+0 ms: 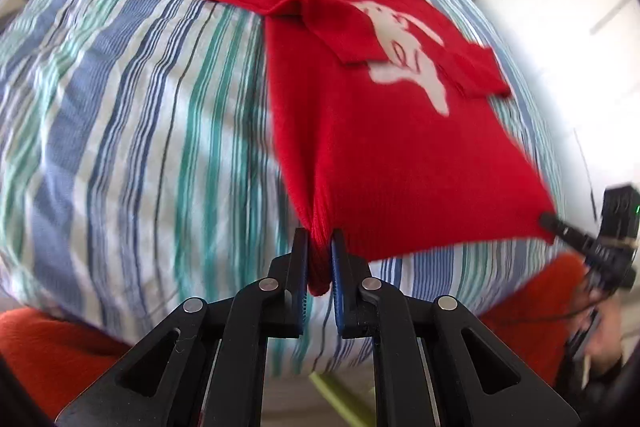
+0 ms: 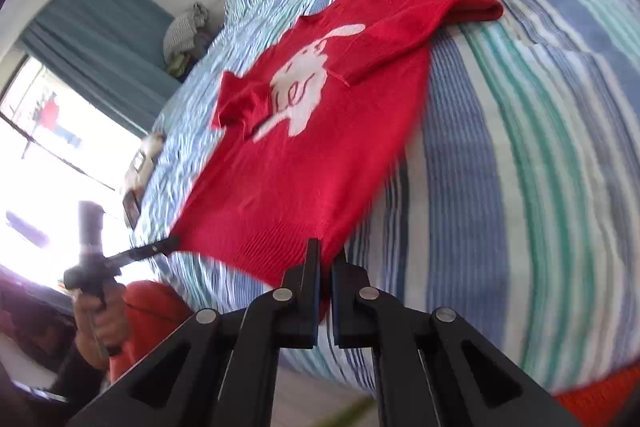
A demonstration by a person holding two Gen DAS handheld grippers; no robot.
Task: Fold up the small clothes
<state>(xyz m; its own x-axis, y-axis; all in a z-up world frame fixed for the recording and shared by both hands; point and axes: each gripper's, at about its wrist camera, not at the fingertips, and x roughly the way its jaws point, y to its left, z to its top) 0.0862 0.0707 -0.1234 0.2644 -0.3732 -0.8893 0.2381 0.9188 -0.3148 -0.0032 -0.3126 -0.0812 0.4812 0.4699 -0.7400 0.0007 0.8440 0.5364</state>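
Note:
A small red knit sweater (image 1: 380, 147) with a white rabbit print lies on a striped bed sheet (image 1: 140, 107), both sleeves folded in over its chest. My left gripper (image 1: 320, 247) is shut on the sweater's near hem corner. My right gripper (image 2: 326, 255) is shut on the other hem corner of the sweater (image 2: 300, 167). The hem is stretched between them and lifted off the sheet. The right gripper also shows in the left wrist view (image 1: 550, 219), the left gripper in the right wrist view (image 2: 172, 241).
The striped sheet (image 2: 520, 147) covers the whole bed. A bundle of clothes (image 2: 184, 31) sits at the bed's far end by a teal curtain (image 2: 100, 47) and a bright window. White wardrobe doors (image 1: 560, 7) stand beyond the bed. Orange cloth (image 1: 52, 355) lies below the near edge.

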